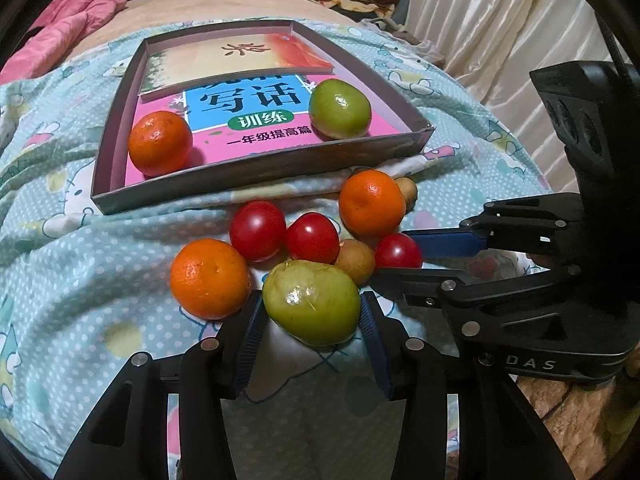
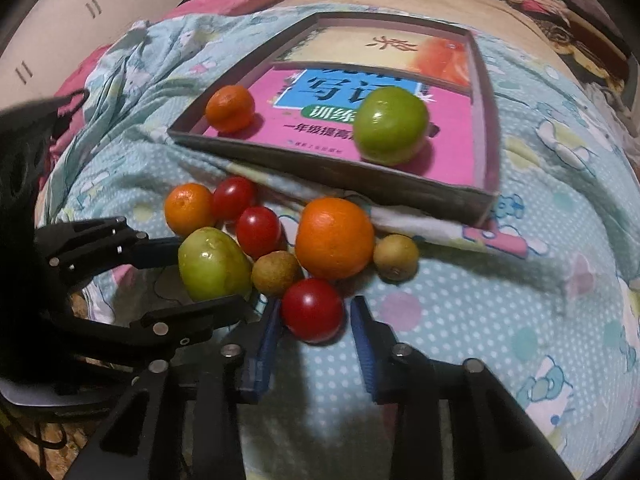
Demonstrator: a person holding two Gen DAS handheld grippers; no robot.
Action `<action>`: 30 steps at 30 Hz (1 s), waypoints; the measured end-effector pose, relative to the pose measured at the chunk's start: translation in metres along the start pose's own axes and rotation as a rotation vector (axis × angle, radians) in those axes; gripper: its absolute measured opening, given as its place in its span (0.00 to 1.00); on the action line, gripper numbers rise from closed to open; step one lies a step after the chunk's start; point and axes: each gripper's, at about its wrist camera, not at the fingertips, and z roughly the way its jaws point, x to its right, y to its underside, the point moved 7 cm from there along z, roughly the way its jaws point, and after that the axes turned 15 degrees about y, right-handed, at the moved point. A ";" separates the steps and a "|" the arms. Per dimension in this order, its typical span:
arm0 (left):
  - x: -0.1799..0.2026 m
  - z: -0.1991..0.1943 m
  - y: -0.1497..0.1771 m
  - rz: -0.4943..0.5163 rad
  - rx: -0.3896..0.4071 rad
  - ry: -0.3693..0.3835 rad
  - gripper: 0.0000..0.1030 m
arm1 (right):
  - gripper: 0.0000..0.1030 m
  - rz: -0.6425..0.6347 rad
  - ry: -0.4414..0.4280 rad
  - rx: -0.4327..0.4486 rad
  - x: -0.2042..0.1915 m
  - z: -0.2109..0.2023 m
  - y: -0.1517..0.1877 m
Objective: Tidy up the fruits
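left gripper (image 1: 311, 312) clamped on a green fruit (image 1: 312, 302), blue pads (image 1: 251, 336) pressed against both its sides, down on the dotted blanket (image 1: 100, 264). right gripper (image 2: 313, 320) narrowed round a red tomato (image 2: 312, 309); near pad touching, far pad just beside it, contact there hard to judge. loose pile just beyond: two oranges (image 1: 210, 278) (image 1: 372, 203), two more tomatoes (image 1: 258, 230) (image 1: 313, 237), two small brown fruits (image 1: 355, 261) (image 1: 407, 191), most touching their neighbours. shallow box (image 1: 256, 170) farther back on the blanket, lined with a pink booklet (image 1: 256, 128); inside, an orange (image 1: 160, 143) in the near left corner and a second green fruit (image 1: 340, 108) toward the right, well apart.
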 end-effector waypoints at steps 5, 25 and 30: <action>-0.001 0.001 -0.001 -0.002 -0.001 0.003 0.47 | 0.30 -0.004 -0.013 -0.003 -0.001 0.004 -0.001; -0.003 0.004 -0.007 -0.026 0.007 0.049 0.47 | 0.29 0.013 -0.003 0.055 0.004 -0.010 0.000; -0.001 0.004 -0.007 -0.006 0.007 0.036 0.47 | 0.29 0.010 0.015 0.095 0.005 -0.021 -0.001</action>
